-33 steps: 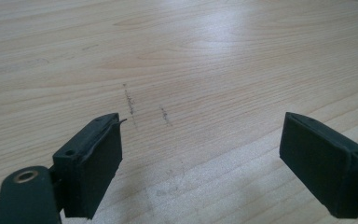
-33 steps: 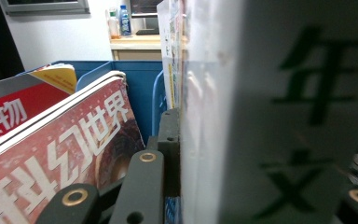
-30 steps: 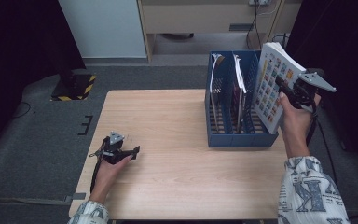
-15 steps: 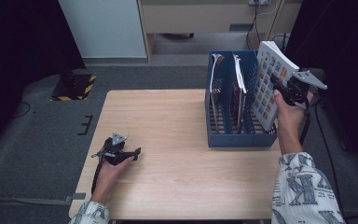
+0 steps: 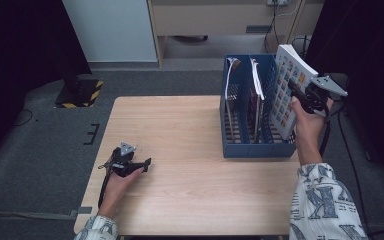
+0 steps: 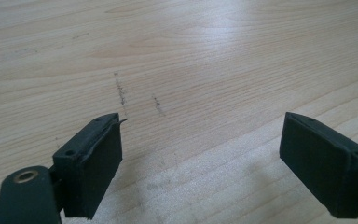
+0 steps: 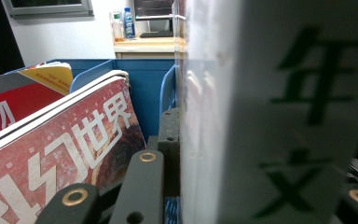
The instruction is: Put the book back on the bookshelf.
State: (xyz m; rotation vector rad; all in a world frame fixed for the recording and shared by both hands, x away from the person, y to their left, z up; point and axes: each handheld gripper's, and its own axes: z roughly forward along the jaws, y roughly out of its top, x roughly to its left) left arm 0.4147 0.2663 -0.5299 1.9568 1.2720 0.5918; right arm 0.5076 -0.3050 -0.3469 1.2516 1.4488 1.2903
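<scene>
Pinching the white picture-covered book (image 5: 290, 90), the right gripper (image 5: 300, 95) needed it upright over the blue slotted rack's (image 5: 252, 145) outer slot; the left gripper (image 5: 142, 163) rested spread.

The right gripper (image 5: 294, 93) has carried the book (image 5: 288, 87) slightly leftward toward the rack (image 5: 240, 125).

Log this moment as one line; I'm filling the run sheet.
right tool: shut on book over blue rack | left tool: open, on table

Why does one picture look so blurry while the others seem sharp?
Right gripper view: the white book with green characters sits too near the lens, so it blurs. Left gripper view: soft glare on the pale wooden table. High view: dark surroundings.
</scene>
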